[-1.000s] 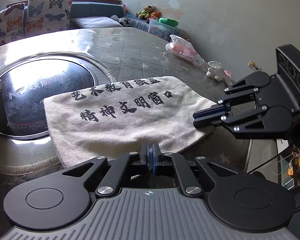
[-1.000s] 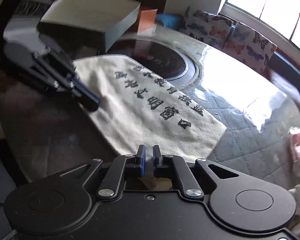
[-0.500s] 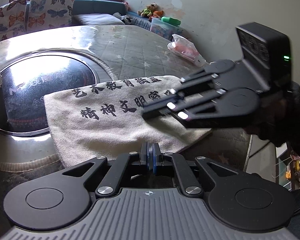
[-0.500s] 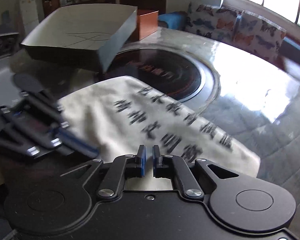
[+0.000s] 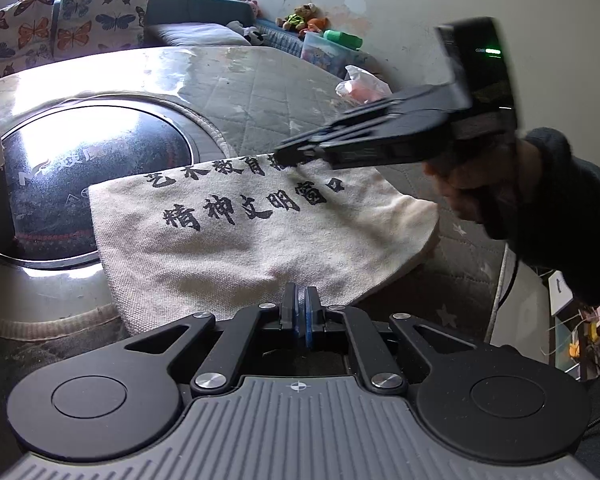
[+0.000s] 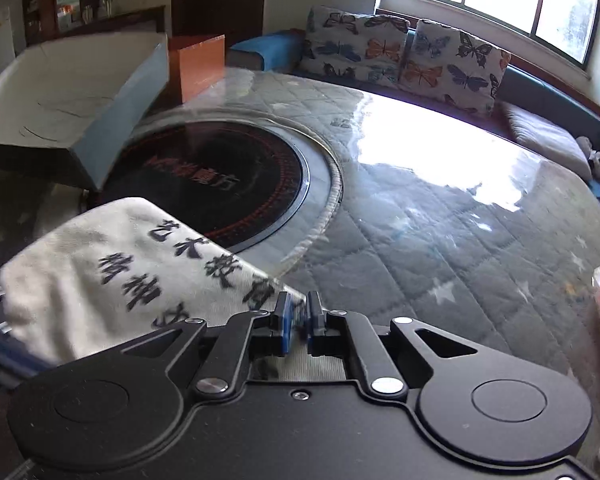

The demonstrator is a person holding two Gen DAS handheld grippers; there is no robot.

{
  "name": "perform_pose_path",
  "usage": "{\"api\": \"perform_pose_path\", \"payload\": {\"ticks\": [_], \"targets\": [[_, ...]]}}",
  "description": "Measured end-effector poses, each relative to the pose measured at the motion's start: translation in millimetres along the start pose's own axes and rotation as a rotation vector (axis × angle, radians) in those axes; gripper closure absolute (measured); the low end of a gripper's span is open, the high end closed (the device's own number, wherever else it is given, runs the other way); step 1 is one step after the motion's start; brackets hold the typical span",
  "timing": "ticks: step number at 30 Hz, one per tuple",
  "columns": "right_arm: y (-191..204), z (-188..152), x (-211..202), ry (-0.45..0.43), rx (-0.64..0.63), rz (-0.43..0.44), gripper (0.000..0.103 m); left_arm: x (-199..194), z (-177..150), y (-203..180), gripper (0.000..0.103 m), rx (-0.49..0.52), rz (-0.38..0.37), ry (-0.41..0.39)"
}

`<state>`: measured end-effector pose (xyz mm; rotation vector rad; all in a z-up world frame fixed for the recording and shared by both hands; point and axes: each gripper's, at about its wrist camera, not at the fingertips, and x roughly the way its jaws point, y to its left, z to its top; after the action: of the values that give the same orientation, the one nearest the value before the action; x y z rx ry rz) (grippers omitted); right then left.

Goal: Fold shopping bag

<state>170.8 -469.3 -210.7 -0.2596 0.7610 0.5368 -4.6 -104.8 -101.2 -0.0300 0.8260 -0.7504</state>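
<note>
Left wrist view has the shopping bag [image 5: 252, 240] lying flat across the middle of the frame, printed side up, partly over the black round cooktop [image 5: 88, 168] at the left and partly on the quilted table cover [image 5: 252, 92]. The left gripper [image 5: 300, 312] sits at bottom centre with its jaws pressed together on the bag's near edge, so it's clamping cloth. The right gripper [image 5: 288, 156] reaches in from the upper right, tips at the bag's far edge by the top line of characters.

In the right wrist view its jaws [image 6: 299, 320] stand a little apart with cloth at or between them (too blurry to say if it's really gripped, so I can't tell).

My take on doing this fold well: get a proper bite on that far edge first, then carry it over evenly while the left side pins the near edge, so the canvas doesn't skid on the glossy cooktop.
</note>
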Motion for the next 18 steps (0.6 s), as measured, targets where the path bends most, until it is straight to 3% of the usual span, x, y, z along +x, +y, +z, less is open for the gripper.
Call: {"api": "perform_pose_path", "payload": {"ticks": [6, 12, 18], "targets": [[10, -26, -13, 0.060, -0.070, -0.033, 0.095, 0, -1, 0, 0.098, -0.001, -0.004, -0.001], [-31, -17, 7, 0.012, 0.046, -0.103, 0.097, 1, -1, 0, 0.098, -0.004, -0.003, -0.002], [-32, -16, 1, -0.004, 0.043, -0.106, 0.096, 1, -1, -1, 0.098, -0.002, 0.001, 0.003]]}}
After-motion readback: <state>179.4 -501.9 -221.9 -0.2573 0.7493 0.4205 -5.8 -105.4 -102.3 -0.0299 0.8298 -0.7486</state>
